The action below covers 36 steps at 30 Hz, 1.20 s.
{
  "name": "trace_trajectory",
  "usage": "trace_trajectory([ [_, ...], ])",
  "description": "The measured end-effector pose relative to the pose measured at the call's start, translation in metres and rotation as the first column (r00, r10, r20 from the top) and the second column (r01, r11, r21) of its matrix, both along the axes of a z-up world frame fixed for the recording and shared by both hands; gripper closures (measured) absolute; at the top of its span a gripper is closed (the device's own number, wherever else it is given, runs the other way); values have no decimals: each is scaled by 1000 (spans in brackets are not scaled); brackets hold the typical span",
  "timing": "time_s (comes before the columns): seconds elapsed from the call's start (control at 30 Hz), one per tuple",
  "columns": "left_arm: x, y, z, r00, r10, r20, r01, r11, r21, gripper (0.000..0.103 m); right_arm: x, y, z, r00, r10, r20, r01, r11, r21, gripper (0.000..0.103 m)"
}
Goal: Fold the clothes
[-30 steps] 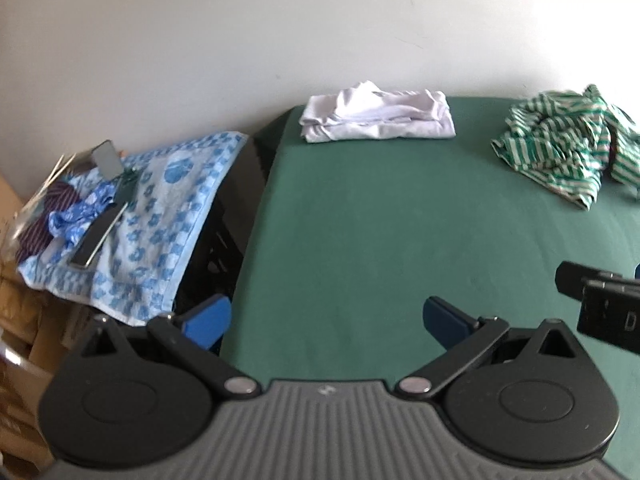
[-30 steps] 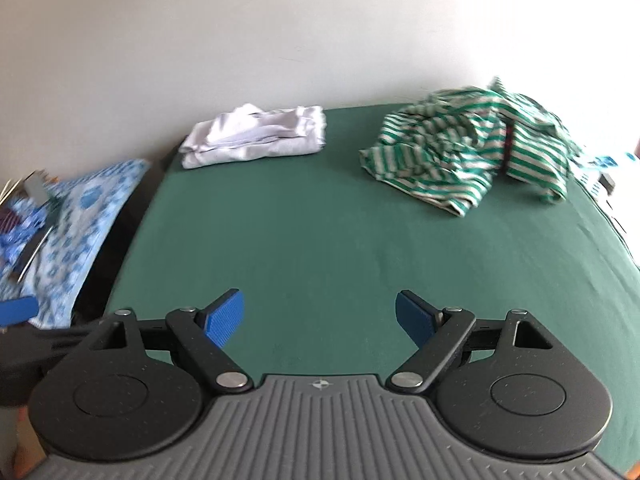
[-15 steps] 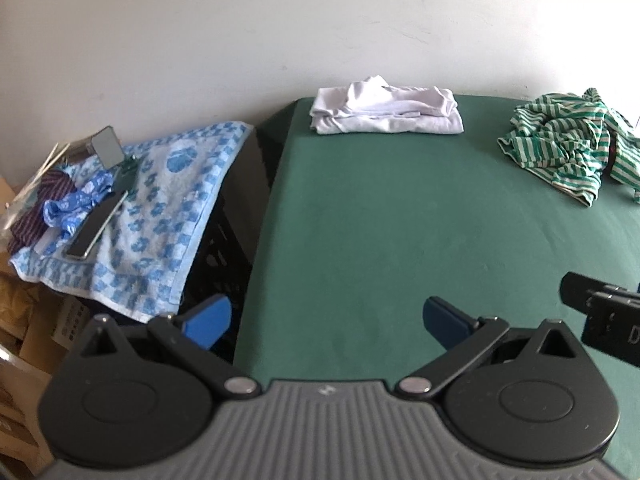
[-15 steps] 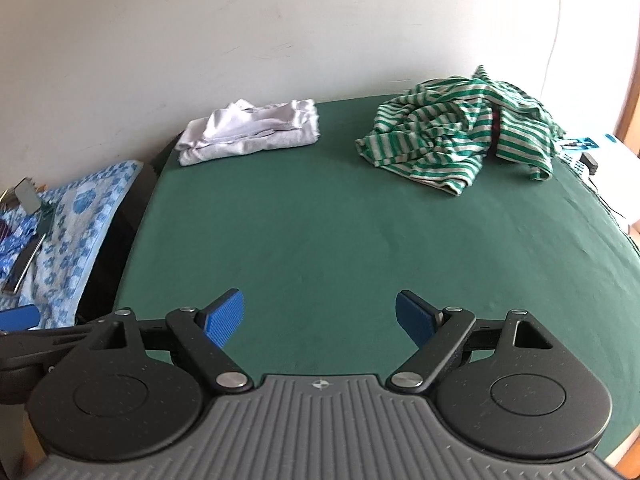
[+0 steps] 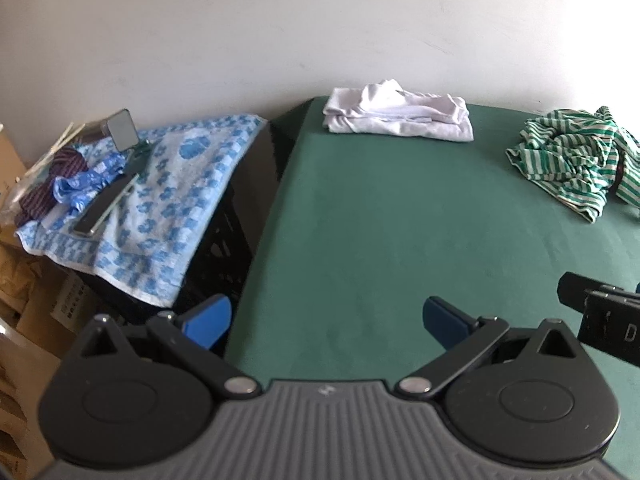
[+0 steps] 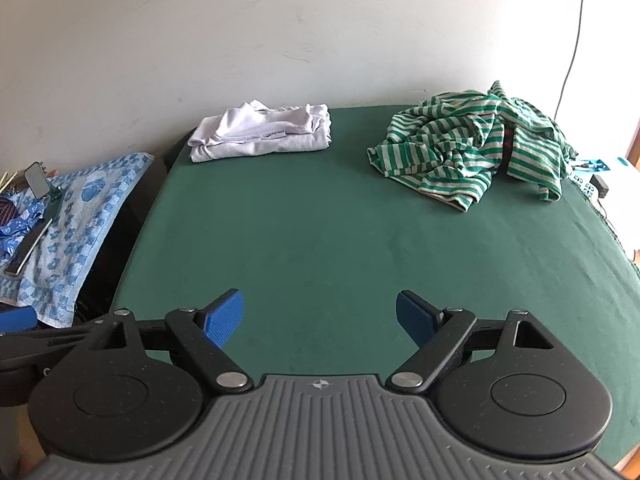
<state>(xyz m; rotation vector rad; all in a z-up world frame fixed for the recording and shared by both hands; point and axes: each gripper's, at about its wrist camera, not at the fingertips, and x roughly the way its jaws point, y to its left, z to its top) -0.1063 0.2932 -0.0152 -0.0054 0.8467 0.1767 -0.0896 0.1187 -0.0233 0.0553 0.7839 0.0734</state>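
Claws, left (image 5: 326,316) and right (image 6: 320,314), gape empty over the green surface (image 6: 320,232); striped shirt (image 6: 472,152) crumpled at its far right corner.

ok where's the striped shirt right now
The crumpled green striped shirt lies at the far right of the green table, near the wall, right of the folded white garment.

Green table cover (image 6: 320,240): matt felt-like cloth. White folded garment (image 6: 260,132): soft smooth cloth. Striped shirt (image 6: 468,148): crumpled knit cloth. Blue towel (image 5: 168,200): rough terry. Crate (image 5: 244,184): glossy black plastic. Gripper pads (image 6: 224,316): ribbed blue.
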Motion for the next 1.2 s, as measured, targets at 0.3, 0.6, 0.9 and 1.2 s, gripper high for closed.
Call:
trace_trajectory([
  [0.3, -1, -31, -6, 999, -17, -28, 17, 1000, 25, 1, 2, -22, -6, 999, 9, -34, -9, 1000, 11, 17],
  [0.6, -4, -34, -11, 999, 2, -47, 0, 999, 42, 1, 3, -26, -11, 999, 29, -44, -28, 999, 22, 17],
  [0.9, -5, -21, -15, 998, 28, -62, -25, 999, 40, 1, 4, -21, -13, 998, 35, -44, -34, 999, 27, 17],
  [1.2, -2, -10, -17, 997, 41, -62, -38, 998, 41, 1, 4, -8, -15, 998, 45, -45, -44, 999, 6, 17],
])
